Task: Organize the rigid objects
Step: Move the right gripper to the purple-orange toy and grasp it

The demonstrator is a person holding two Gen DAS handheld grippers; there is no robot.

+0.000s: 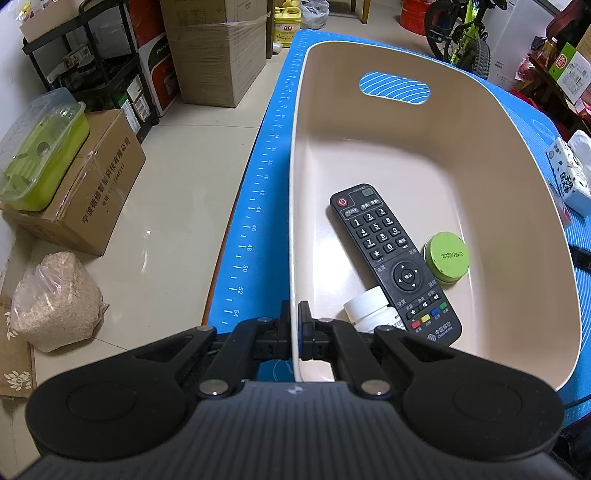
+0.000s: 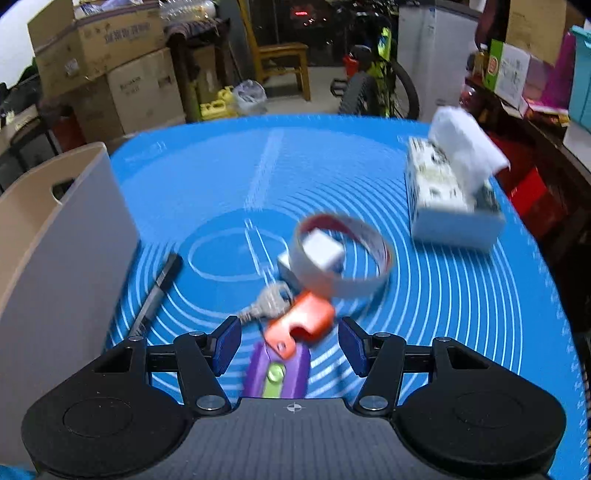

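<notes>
My left gripper (image 1: 294, 321) is shut on the near left rim of a beige plastic bin (image 1: 498, 206). Inside the bin lie a black remote (image 1: 395, 262), a green round tin (image 1: 446, 257) and a white pill bottle (image 1: 369, 308). My right gripper (image 2: 290, 341) is open above the blue mat (image 2: 461, 295). Between and just ahead of its fingers lie an orange-cased key (image 2: 301, 323) and a purple utility knife (image 2: 277, 373). Beyond them are a white tape ring (image 2: 341, 254), a small white cube (image 2: 321, 249) and a black pen (image 2: 157, 293). The right wrist view is blurred.
A tissue box (image 2: 452, 192) stands at the mat's right; it also shows in the left wrist view (image 1: 570, 177). The bin's wall (image 2: 74, 236) rises at the left of the right wrist view. Cardboard boxes (image 1: 88, 195), a grain bag (image 1: 55, 299) and a bicycle (image 1: 461, 33) surround the table.
</notes>
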